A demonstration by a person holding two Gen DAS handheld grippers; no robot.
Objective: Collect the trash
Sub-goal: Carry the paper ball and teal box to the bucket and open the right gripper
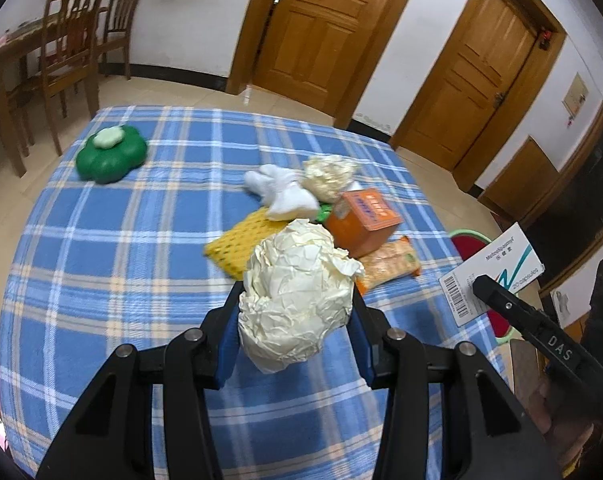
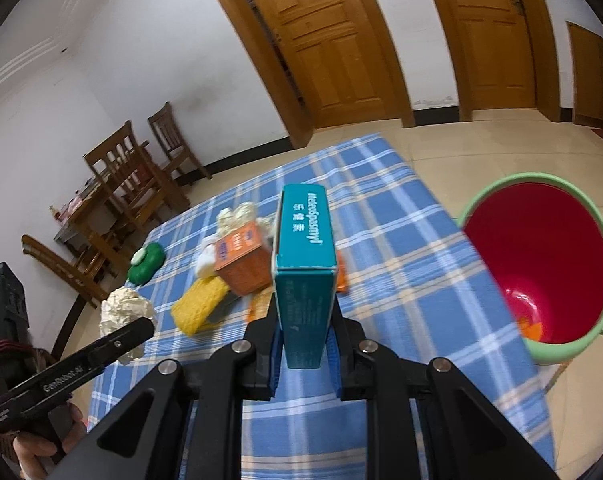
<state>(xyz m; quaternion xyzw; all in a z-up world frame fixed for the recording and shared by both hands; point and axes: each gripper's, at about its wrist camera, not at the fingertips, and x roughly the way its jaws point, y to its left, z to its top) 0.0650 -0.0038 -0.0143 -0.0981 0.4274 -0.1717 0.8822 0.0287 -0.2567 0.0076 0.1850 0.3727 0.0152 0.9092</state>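
— What are you holding?
— My left hand-held gripper (image 1: 297, 320) clamps a crumpled paper ball (image 1: 297, 296); my right hand-held gripper (image 2: 303, 344) clamps a teal medicine box (image 2: 304, 276).
— Where?
— Both above the counter (image 1: 121, 240), near the red bin (image 2: 541, 264).

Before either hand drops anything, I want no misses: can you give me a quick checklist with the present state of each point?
1. Left gripper shut on crumpled paper ball: ok.
2. Right gripper shut on teal medicine box: ok.
3. Trash bin open: ok.
4. Box above bin mouth: not ok, it is over the blue plaid tablecloth.
5. Paper ball above bin: not ok.
6. Room left in bin: ok, mostly empty.
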